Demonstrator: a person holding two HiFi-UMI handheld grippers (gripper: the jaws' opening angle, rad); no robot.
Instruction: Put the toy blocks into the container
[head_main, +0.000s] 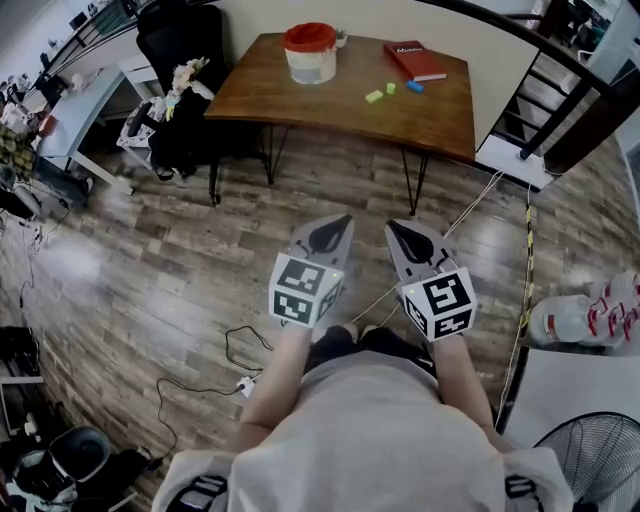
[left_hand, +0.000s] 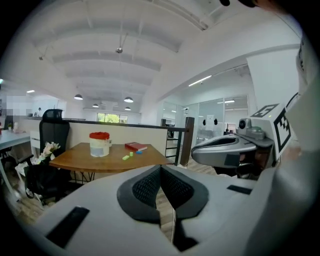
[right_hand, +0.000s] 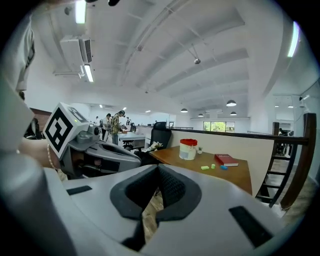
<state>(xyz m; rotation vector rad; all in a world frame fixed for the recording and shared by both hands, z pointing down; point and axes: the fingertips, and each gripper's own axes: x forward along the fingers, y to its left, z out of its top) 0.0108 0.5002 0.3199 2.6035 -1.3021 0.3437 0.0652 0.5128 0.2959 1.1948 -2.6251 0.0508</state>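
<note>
Three small toy blocks lie on the wooden table (head_main: 300, 95): a yellow-green block (head_main: 374, 96), a green block (head_main: 391, 88) and a blue block (head_main: 414, 86). The white container with a red lid (head_main: 311, 52) stands on the table to their left. The same container (left_hand: 99, 143) and the same blocks (right_hand: 205, 167) show small and far off in both gripper views. My left gripper (head_main: 330, 233) and right gripper (head_main: 405, 238) are held side by side over the floor, well short of the table. Both are shut with nothing between the jaws.
A red book (head_main: 415, 60) lies at the table's far right. A black office chair (head_main: 180, 60) with a bag stands left of the table. Cables (head_main: 240, 350) run over the wood floor. A stair railing (head_main: 560, 90) is on the right, a fan (head_main: 590, 460) at bottom right.
</note>
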